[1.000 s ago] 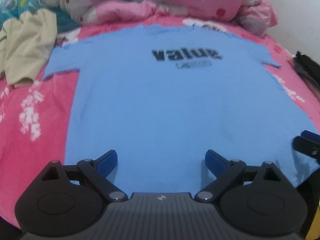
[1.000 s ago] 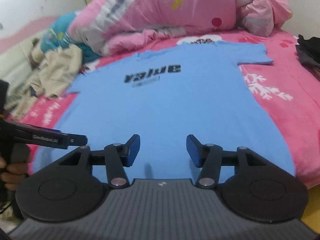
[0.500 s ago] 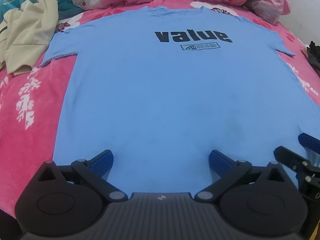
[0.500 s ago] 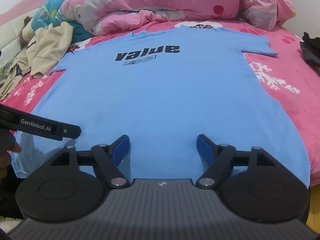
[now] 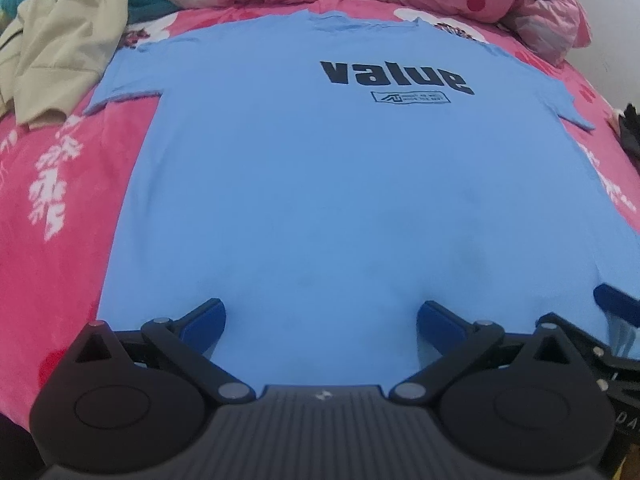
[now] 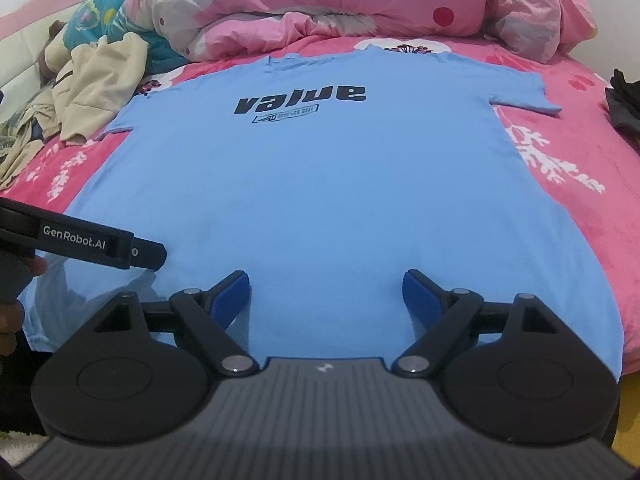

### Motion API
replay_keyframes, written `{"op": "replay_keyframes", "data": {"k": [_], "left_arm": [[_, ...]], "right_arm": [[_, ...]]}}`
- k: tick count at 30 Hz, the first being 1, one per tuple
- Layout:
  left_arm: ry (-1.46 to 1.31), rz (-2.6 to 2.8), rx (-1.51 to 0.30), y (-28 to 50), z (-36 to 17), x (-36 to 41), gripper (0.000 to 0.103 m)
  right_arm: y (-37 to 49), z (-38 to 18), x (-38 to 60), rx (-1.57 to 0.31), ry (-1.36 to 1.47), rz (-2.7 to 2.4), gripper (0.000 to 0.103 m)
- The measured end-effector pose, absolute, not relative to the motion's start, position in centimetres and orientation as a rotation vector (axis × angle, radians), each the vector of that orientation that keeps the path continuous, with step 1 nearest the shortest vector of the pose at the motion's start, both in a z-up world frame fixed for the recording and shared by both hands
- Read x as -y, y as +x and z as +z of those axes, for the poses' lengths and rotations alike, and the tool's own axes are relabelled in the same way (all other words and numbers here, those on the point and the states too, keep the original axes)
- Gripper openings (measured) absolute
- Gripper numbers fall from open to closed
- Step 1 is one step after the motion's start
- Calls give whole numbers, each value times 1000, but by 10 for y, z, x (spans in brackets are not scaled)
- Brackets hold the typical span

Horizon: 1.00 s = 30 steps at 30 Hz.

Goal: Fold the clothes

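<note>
The left gripper (image 5: 320,316), a black two-finger claw with blue pads, hangs over the near hem of the light blue short-sleeved T-shirt (image 5: 320,184), its jaws spread wide with nothing between them. The right gripper (image 6: 326,292), of the same make, stands equally wide open and empty over the hem, further to the right. In the right wrist view the left gripper shows from the side at the left edge as a black bar printed "GenRobot.AI", with part of a hand (image 6: 12,312) behind it; it sits low over the shirt's near left corner, though whether it touches the cloth cannot be told. In the left wrist view one blue pad of the right gripper pokes in at the right edge.

The T-shirt lies flat and face up on the pink fleece bedspread with white floral print (image 6: 560,168), collar at the far end, both sleeves spread outward, the dark word "value" across the chest. Its near hem reaches the near edge of the bed. A crumpled beige garment (image 5: 60,52) lies at the far left, just beside the left sleeve. A rumpled pink quilt (image 6: 320,0) is heaped along the far side. Dark clothing (image 6: 624,104) sits at the right edge.
</note>
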<state>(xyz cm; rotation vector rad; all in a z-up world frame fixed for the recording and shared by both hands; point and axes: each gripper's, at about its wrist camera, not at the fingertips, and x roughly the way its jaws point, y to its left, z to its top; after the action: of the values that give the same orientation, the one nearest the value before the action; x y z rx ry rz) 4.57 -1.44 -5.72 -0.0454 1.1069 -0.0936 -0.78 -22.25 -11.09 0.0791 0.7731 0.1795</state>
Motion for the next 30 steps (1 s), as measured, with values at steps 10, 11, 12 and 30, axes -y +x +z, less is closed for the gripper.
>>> {"op": "replay_keyframes", "data": {"k": [10,11,12,30], "left_arm": [[-76,-41,-1088,46,-60,18,103],[-80,-36,-1088,47,-60,18,103],[-83,-33,-1088,47,-60,18,103],[-22,13,-1071,38,-60,31,103]], "right_arm": [[-4,-112,217,-794,66,177,91],[-4,-112,216,-797,61,176,91],[-4,-112,216,-798,62,176,91],[-2,-111,227,-787,120,198,92]]}}
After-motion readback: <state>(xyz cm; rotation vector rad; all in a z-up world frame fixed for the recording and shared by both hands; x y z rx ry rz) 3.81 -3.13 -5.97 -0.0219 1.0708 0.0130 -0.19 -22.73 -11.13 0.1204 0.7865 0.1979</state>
